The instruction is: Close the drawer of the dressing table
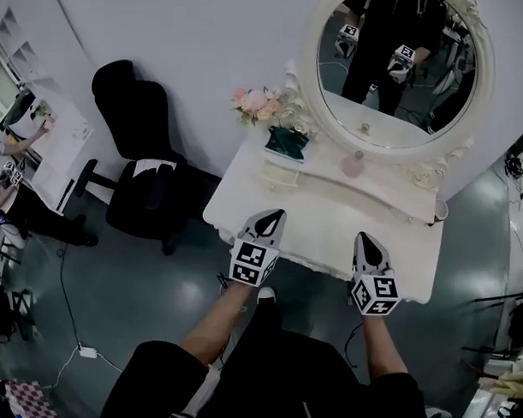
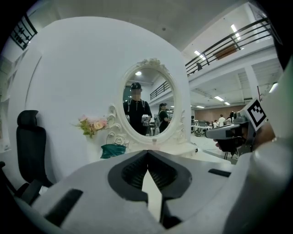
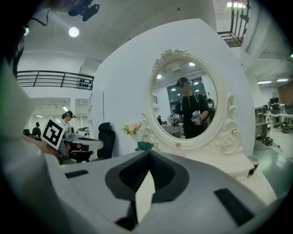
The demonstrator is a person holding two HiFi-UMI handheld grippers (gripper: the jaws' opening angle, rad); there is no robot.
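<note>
Dressing table (image 1: 330,214) bears flowers (image 1: 256,103), black chair (image 1: 139,122) beside; left gripper (image 1: 274,214), right gripper (image 1: 364,238): fingers (image 2: 130,171) pressed together.

The surface (image 1: 330,219) is white, and so is the carved frame of its oval mirror (image 1: 404,126). On it are flowers (image 1: 256,103) in pink and cream with green leaves, a dark teal object (image 1: 286,143) and a pale pink bottle (image 1: 352,165). The chair (image 1: 140,157) is black, the wall (image 1: 178,35) is white, and the floor (image 1: 144,294) is a glossy dark grey-green. The left tool (image 1: 274,214) and right tool (image 1: 363,238) are light grey with black pads and black-and-white square marker patterns.
</note>
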